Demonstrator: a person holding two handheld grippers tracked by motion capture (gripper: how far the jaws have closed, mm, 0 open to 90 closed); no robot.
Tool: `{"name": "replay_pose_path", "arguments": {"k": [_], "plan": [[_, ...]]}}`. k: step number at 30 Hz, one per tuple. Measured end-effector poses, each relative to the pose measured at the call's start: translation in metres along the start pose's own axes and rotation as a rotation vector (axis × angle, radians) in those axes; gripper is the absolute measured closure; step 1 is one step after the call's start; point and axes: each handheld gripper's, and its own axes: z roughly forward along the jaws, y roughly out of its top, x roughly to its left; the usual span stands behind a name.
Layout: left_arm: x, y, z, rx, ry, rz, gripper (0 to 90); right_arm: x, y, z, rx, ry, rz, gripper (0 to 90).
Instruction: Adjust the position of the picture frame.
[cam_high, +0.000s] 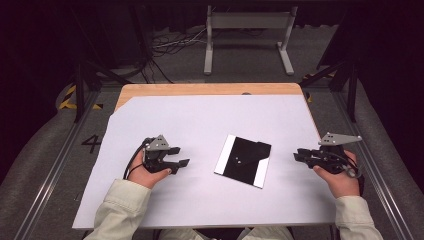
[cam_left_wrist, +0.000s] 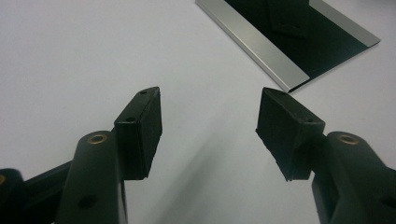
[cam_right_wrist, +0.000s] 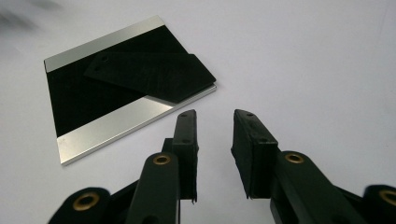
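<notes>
A flat plate (cam_high: 243, 160), black in the middle with a silver strip along two opposite edges, is found lying on the white sheet (cam_high: 200, 120) that covers the counter (cam_high: 150, 90), between the two claws and apart from both; a smaller black piece (cam_right_wrist: 149, 74) is seen resting on top of it, overhanging one strip. The left claw (cam_high: 181, 165) is held spread and empty, near the plate's left side; the right claw (cam_high: 299, 155) is likewise parted, more narrowly, and nothing is gripped. The step is judged to be the approach, with no contact yet made; a low, level closing onto a thin edge would be required next. The plate is turned slightly askew; its strips run from the near right toward the far left; no marked long axis is evident, the outline being nearly square.
</notes>
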Motion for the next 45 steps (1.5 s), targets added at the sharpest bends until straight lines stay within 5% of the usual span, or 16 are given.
{"name": "replay_pose_path", "arguments": {"k": [10,21,26,34,45], "plan": [[-0.012,0.008,0.0,0.006,-0.05,0.033,43.4,0.004,0.002,-0.001,0.017,0.018,-0.015,71.8],[-0.012,0.009,0.0,0.045,-0.08,0.042,43.6,0.022,0.008,0.006,0.139,0.121,-0.146,85.8],[-0.01,0.009,0.0,0.061,-0.085,0.042,43.0,0.026,0.01,0.004,0.15,0.133,-0.168,89.3],[-0.008,0.008,-0.001,0.08,-0.088,0.035,40.9,0.034,0.011,0.006,0.201,0.153,-0.212,89.7],[-0.009,0.008,-0.001,0.098,-0.093,0.033,39.1,0.06,0.015,0.022,0.302,0.242,-0.335,89.8]]}}
